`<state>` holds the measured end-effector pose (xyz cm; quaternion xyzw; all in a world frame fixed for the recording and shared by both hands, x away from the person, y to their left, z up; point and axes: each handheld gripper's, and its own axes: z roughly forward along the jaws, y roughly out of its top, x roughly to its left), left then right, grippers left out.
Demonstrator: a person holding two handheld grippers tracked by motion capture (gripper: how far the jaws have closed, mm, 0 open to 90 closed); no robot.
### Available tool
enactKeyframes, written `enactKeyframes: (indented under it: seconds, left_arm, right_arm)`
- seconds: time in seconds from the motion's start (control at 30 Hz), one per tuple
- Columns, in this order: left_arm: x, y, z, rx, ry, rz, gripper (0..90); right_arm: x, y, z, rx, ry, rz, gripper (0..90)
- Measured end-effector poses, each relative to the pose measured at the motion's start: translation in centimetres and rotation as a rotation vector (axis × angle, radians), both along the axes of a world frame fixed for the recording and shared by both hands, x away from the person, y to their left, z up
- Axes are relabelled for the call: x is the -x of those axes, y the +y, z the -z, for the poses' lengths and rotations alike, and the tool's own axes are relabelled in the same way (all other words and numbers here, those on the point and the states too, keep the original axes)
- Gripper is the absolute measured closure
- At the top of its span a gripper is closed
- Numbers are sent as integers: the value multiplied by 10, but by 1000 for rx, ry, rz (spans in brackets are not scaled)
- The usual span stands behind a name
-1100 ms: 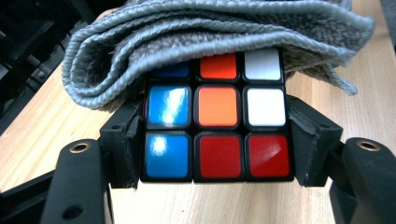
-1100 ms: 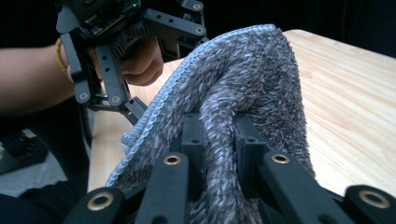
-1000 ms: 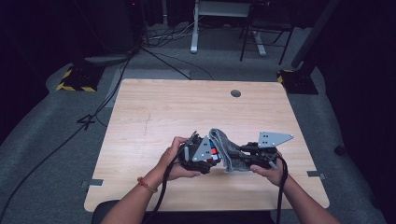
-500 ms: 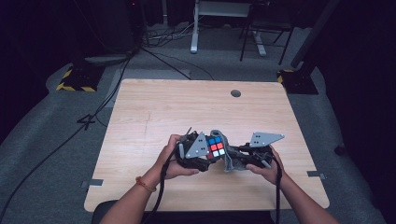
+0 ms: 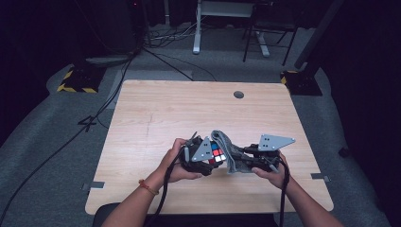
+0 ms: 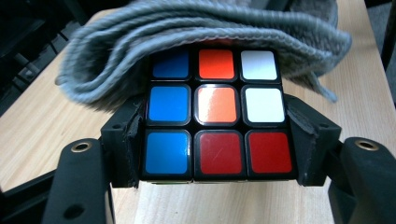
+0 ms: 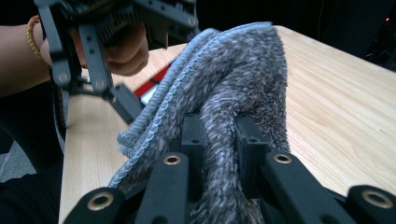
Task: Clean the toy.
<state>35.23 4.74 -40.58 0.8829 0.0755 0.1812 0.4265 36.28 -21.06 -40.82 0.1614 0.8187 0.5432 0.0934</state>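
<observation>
Now the left tool (image 6: 217,140) clamps the cube (image 6: 217,116), the right tool (image 7: 219,140) pinches the cloth (image 7: 233,84), near the table's (image 5: 189,104) front edge.

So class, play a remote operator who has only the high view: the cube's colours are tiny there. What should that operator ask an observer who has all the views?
Operator: What pattern does the puzzle cube's face show?
Observer: On the puzzle cube, left column blue, centre orange, bottom middle and right red.
Operator: How does the left gripper hold it?
Observer: The left gripper is clamped on its two sides.
Operator: And the grey cloth?
Observer: The right gripper pinches a fold of the grey cloth.
</observation>
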Motion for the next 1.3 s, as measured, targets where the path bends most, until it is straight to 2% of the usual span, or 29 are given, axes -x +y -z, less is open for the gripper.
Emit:
enactKeyframes:
  seconds: [0.1,0.23,0.43,0.53,0.77,0.83,1.03,1.3]
  left_arm:
    - [2,-1,-1,23,1,10,332]
    - [4,3,-9,64,-11,16,332]
    - [3,11,-15,93,-17,-2,332]
    - [1,15,-17,118,1,-3,332]
    - [0,13,-13,116,22,5,330]
    - [0,12,-12,106,15,1,329]
    - [-2,7,-6,82,21,-5,325]
    - [0,0,-2,51,-1,-20,326]
  right_arm:
    - [-1,0,2,19,-10,18,776]
    - [-5,-1,5,28,6,30,777]
    - [-6,6,12,73,33,10,776]
    - [-5,8,13,85,35,3,776]
    - [2,5,4,30,-1,7,778]
    - [3,4,1,15,-6,9,778]
    - [3,3,0,5,-16,9,779]
    - [2,3,2,9,-9,9,781]
